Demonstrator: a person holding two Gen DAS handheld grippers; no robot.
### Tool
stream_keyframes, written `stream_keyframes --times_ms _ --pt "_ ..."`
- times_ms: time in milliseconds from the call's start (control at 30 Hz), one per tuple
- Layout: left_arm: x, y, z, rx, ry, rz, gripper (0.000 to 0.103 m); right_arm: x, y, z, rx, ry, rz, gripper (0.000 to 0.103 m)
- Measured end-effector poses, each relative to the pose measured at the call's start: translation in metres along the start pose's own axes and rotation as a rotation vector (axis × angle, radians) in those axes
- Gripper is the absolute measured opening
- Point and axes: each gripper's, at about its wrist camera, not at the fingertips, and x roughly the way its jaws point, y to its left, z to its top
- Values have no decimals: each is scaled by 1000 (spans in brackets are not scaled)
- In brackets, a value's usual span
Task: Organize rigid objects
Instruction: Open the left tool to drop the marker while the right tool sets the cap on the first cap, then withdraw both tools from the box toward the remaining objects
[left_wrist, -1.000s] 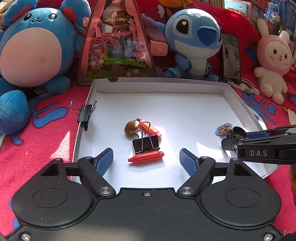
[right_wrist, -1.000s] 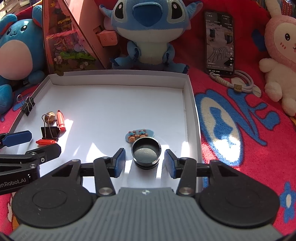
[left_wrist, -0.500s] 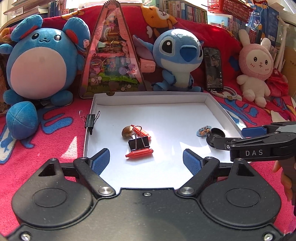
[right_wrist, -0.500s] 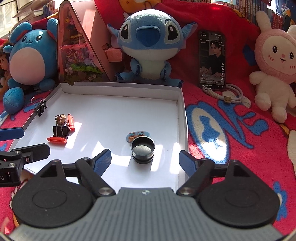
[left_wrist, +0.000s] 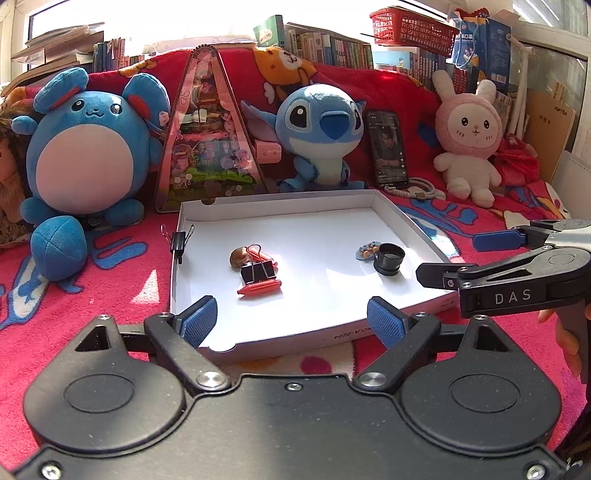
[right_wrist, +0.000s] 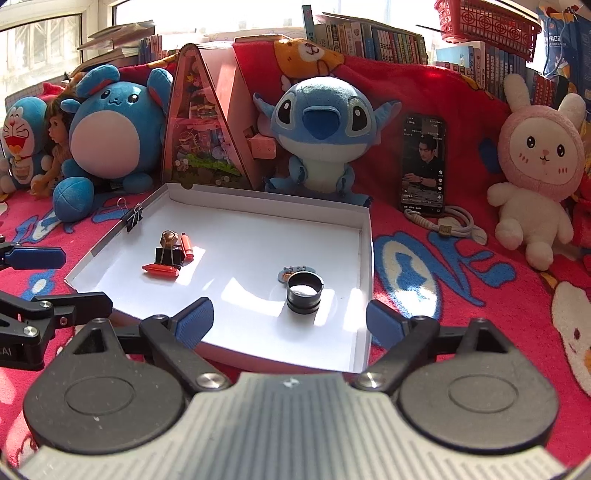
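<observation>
You had both tongs spread w/ nothing between them. Your left tongs (left_wrist: 291, 319) sat released at the near edge of the tray (left_wrist: 406, 218); your right tongs (right_wrist: 290, 319) were opening wider, also empty, at the tray's near right corner.

Task items were all inside the white tray. The black ring (right_wrist: 304, 291) stood upright near the right wall, touching a small blue charm (right_wrist: 293, 271) just behind it. Left of centre lay a cluster: a black clip (left_wrist: 258, 271), two red pieces (left_wrist: 260, 287) and a brown bit (left_wrist: 238, 256), packed close together. A 2nd clip (left_wrist: 179, 240) was clamped on the tray's left wall.

Surface: the tray lay on a red blanket (right_wrist: 461, 280) w/ blue & white print, sun patches across both. The blanket ran up the back as well. Along it, left to right: a round blue plush (left_wrist: 85, 162), a pink triangular box (left_wrist: 207, 136), a blue big-eared plush (left_wrist: 321, 133), a phone (right_wrist: 423, 166) propped upright w/ screen lit and a cord coiled at its foot, a pink rabbit (right_wrist: 535, 173). Far left in the right view were a doll and another blue plush.

Room: books (right_wrist: 369, 40) lined the ledge behind, bright windows above, a red basket (left_wrist: 410, 26) on top at right.
</observation>
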Motion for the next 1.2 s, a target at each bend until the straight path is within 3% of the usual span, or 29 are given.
stream_keyframes --times_ms 633,1000,1200 --pt "-34 -13 -53 65 1 -32 89 -41 20 -55 -46 -100 19 103" --pt "-34 -12 -76 59 39 -43 90 -47 22 -84 -19 -98 17 103" --pt "-33 -13 -89 55 43 -11 90 -48 22 -102 -10 -104 3 103"
